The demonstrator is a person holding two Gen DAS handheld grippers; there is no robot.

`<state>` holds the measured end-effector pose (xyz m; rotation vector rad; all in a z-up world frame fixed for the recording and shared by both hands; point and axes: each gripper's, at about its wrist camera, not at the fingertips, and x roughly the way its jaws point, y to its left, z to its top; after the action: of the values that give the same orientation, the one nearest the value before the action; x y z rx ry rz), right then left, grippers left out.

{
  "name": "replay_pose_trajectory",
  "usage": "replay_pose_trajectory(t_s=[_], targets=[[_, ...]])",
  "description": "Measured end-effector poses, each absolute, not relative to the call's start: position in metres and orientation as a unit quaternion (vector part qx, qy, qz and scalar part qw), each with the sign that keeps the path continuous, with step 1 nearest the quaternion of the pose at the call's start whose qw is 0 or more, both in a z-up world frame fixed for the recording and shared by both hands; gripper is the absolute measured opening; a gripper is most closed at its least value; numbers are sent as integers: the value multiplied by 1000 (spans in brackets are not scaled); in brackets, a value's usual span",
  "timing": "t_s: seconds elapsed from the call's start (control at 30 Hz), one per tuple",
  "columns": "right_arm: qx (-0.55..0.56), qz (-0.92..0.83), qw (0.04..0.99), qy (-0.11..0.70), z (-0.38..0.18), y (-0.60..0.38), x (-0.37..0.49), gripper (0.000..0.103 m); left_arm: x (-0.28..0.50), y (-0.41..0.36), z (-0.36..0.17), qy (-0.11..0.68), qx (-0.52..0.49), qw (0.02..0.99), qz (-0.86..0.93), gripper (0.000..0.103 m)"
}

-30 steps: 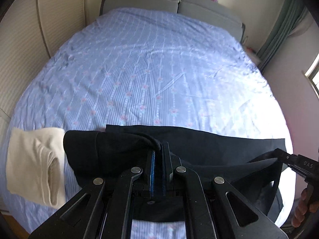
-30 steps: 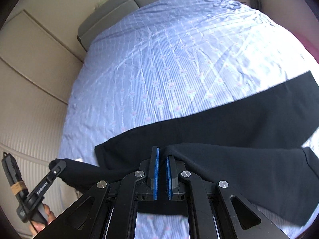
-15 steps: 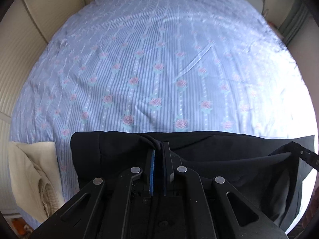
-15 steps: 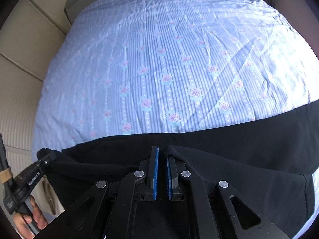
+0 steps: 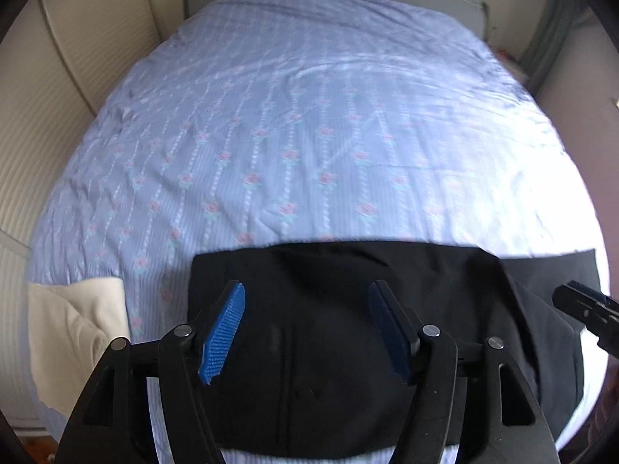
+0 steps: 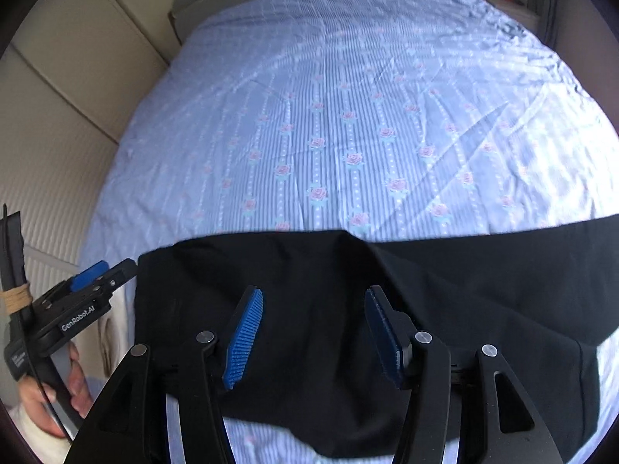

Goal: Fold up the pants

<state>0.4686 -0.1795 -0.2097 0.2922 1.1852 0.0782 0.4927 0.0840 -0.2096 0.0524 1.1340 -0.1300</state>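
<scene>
Where they pinched earlier, both grippers' fingers now gape above pants.

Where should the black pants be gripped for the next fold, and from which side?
Probably at the long legs trailing to the right, near their free end. The black pants lie flat on the bed, both jaws open above them, with the bulk already doubled at the left. The right gripper could come in low from the near edge, pinch both layers and carry them leftward.
</scene>
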Motion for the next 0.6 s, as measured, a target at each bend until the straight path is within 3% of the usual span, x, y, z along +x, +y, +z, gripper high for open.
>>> replay_pose_trajectory(t_s=[0.07, 0.6], targets=[[133, 31, 822, 553, -200, -186, 443, 61, 467, 78, -201, 535, 27, 841, -83, 67], [176, -136, 810, 542, -154, -242, 188, 61, 266, -14, -140, 452, 136, 824, -312, 74]])
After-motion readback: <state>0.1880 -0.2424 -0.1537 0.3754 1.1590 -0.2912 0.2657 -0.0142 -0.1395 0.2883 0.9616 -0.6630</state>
